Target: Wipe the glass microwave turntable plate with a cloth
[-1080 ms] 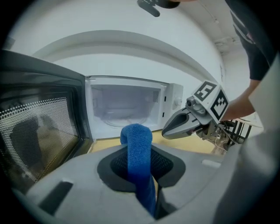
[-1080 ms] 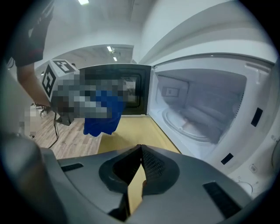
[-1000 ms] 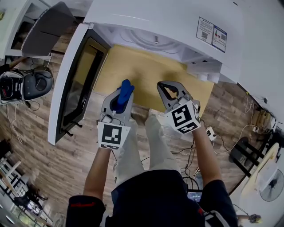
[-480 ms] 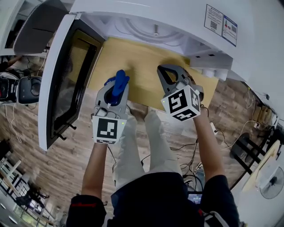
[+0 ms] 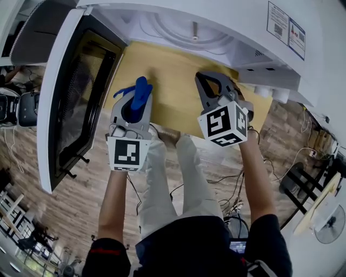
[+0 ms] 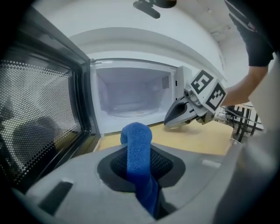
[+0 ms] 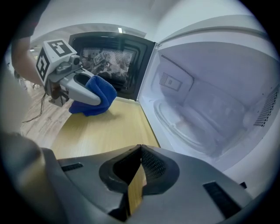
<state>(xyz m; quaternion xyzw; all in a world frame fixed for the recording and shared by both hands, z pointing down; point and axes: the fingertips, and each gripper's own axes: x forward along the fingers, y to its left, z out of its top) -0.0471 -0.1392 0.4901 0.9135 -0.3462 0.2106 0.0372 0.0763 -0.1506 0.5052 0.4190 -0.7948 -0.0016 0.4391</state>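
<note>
Writing: two stickers sit on the white top of the microwave, near its right-hand corner. One carries a QR-like square, the other a small coloured pictogram; the print is too small to read. Each gripper bears a marker cube with black-and-white squares and no letters.

Microwave door swung wide open to the left, cavity lit.

Glass turntable plate: lies flat on the cavity floor, centred, inside the microwave. It is round, so it has no long axis; its face points up.

Cloth: blue, fleecy, pinched into a narrow strip. Its long axis runs along the left gripper's own line, the free end folded over and pointing toward the open cavity. From the right gripper view it bunches below the jaw tips, low over the left half of the wooden surface, toward the door side. Contact with the surface is not clear.

Left gripper: clenched on the cloth, which rises out from between the jaws.

Right gripper: jaw tips pressed together with nothing between them. It hangs over the right half of the surface, aimed at the cavity, well apart from the plate.
</note>
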